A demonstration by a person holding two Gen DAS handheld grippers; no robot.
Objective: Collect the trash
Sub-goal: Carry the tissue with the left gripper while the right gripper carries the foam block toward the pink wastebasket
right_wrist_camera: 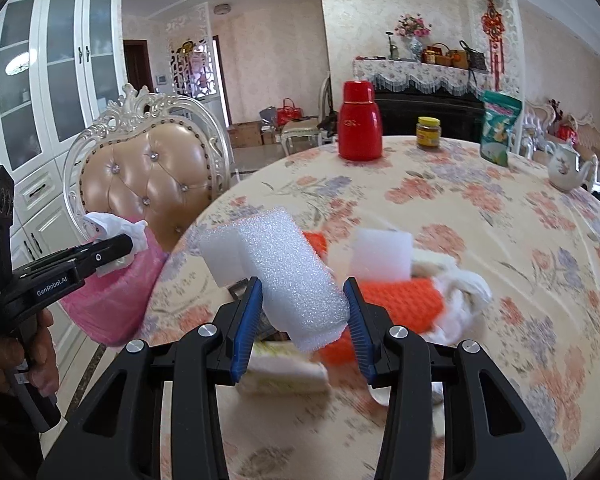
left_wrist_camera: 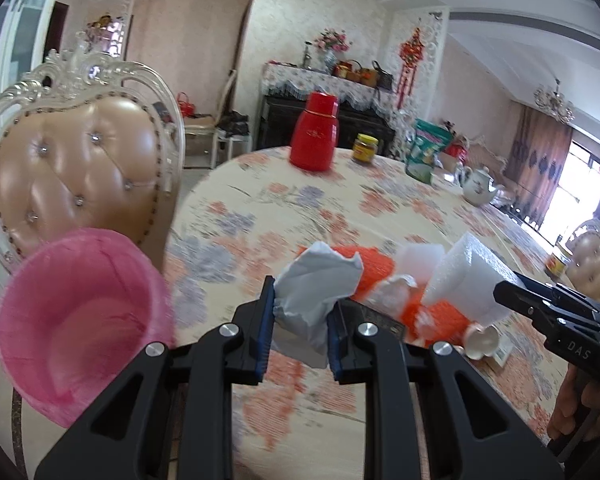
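Note:
My left gripper (left_wrist_camera: 300, 312) is shut on a crumpled white tissue (left_wrist_camera: 314, 284) and holds it above the table's near edge, right of the pink-lined trash bin (left_wrist_camera: 72, 320). From the right wrist view the same tissue (right_wrist_camera: 116, 228) hangs over the bin (right_wrist_camera: 112, 300). My right gripper (right_wrist_camera: 304, 312) is shut on a white foam block (right_wrist_camera: 284, 264), also seen from the left wrist as the foam block (left_wrist_camera: 466, 276). On the floral table (left_wrist_camera: 300, 208) lie an orange knitted cloth (right_wrist_camera: 396, 304), a white foam square (right_wrist_camera: 382, 254), crumpled tissue (right_wrist_camera: 466, 292) and broken eggshell (left_wrist_camera: 480, 340).
A tufted peach chair (left_wrist_camera: 80, 176) stands behind the bin. At the table's far side are a red thermos (right_wrist_camera: 360, 124), a yellow-lidded jar (right_wrist_camera: 428, 132), a green pouch (right_wrist_camera: 498, 132) and a white teapot (right_wrist_camera: 566, 168). A flat packet (right_wrist_camera: 284, 368) lies under my right gripper.

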